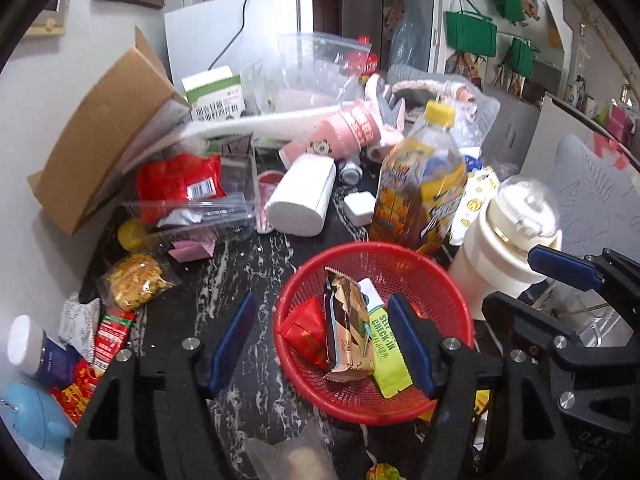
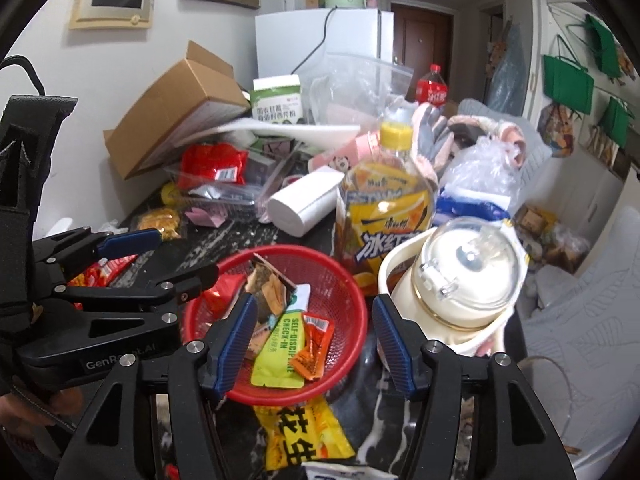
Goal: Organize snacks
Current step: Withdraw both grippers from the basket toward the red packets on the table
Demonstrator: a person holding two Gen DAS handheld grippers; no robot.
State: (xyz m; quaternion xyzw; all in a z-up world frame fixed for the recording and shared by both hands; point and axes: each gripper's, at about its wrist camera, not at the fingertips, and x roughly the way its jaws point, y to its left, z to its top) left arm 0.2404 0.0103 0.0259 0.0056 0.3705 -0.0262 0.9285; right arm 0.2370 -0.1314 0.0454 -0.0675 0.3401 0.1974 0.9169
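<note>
A red mesh basket point(image 1: 460, 320) point(image 2: 356, 300) stands on the dark marbled table. In it lie a green-yellow packet point(image 1: 384, 344) point(image 2: 280, 352), a brown-gold wrapper point(image 1: 348, 320), a red packet point(image 1: 304, 328) and an orange sachet point(image 2: 316, 344). My left gripper point(image 1: 320, 312) hovers open over the basket's left half, nothing between its pads. My right gripper point(image 2: 314, 308) is open above the basket's near right side, also empty. Each gripper shows in the other's view: the right one point(image 1: 532, 280) and the left one point(image 2: 164, 258). A yellow snack bag point(image 2: 304, 432) lies partly under the basket's near edge.
An iced tea bottle point(image 1: 420, 184) and a cream tumbler point(image 1: 512, 232) stand just behind and right of the basket. Left of it lie a yellow snack bag point(image 1: 136, 284) and red packets point(image 1: 112, 336). Behind are a clear box with a red bag point(image 1: 180, 180), a white pack point(image 1: 300, 200) and a cardboard box point(image 1: 100, 132).
</note>
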